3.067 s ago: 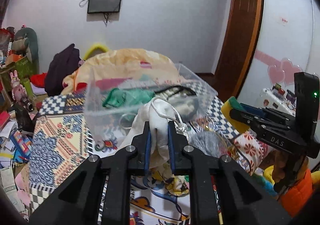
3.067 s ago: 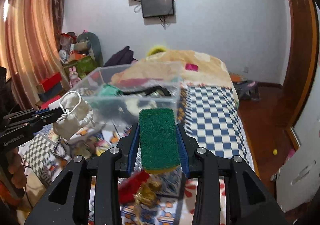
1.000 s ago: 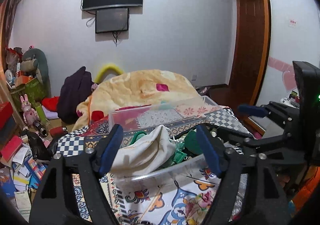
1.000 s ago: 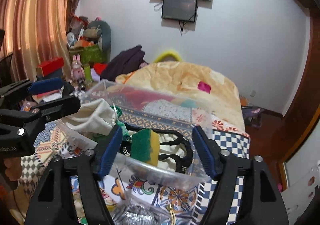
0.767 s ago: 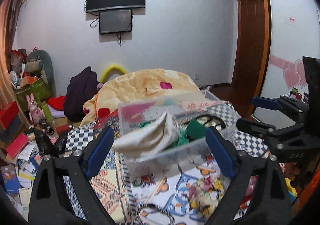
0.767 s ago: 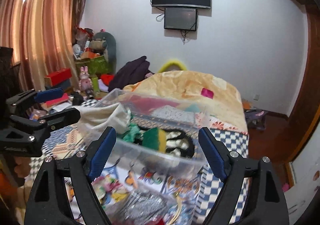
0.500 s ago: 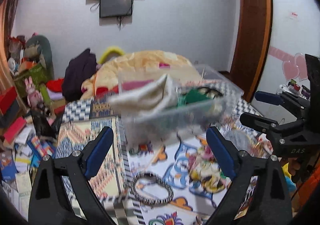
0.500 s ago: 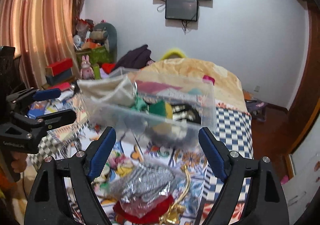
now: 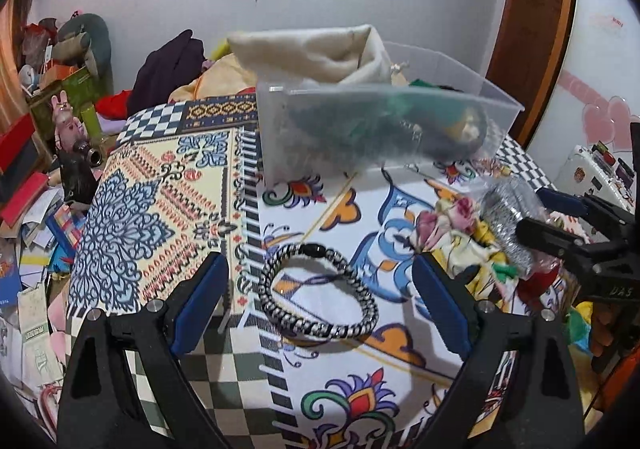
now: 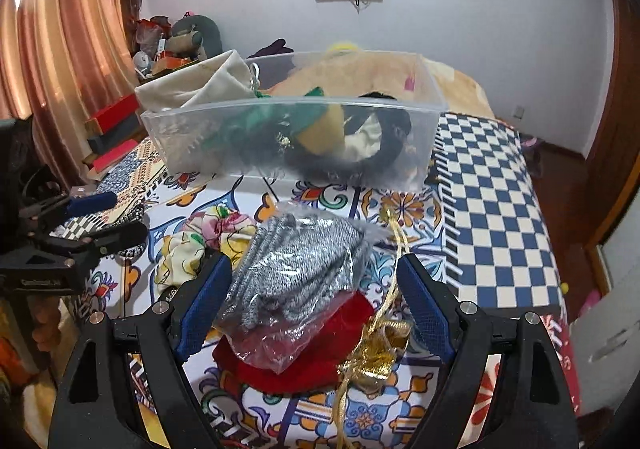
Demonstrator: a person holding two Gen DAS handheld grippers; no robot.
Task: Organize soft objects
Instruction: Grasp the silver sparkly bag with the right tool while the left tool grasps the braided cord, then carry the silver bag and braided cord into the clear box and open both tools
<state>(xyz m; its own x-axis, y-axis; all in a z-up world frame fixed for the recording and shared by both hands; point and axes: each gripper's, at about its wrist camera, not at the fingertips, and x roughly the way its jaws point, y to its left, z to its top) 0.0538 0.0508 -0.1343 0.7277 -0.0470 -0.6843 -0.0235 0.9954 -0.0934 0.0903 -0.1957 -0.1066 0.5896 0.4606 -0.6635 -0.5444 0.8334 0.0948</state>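
Left claw (image 9: 320, 305) spread wide, blue pads (image 9: 438, 309) far apart, gripping nothing. Right claw (image 10: 316, 305) likewise gaping and empty. Both held side by side, tilted downward.

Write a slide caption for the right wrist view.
Open right tool poised over a bagged grey knit bundle on red cloth, clear bin of soft items beyond.
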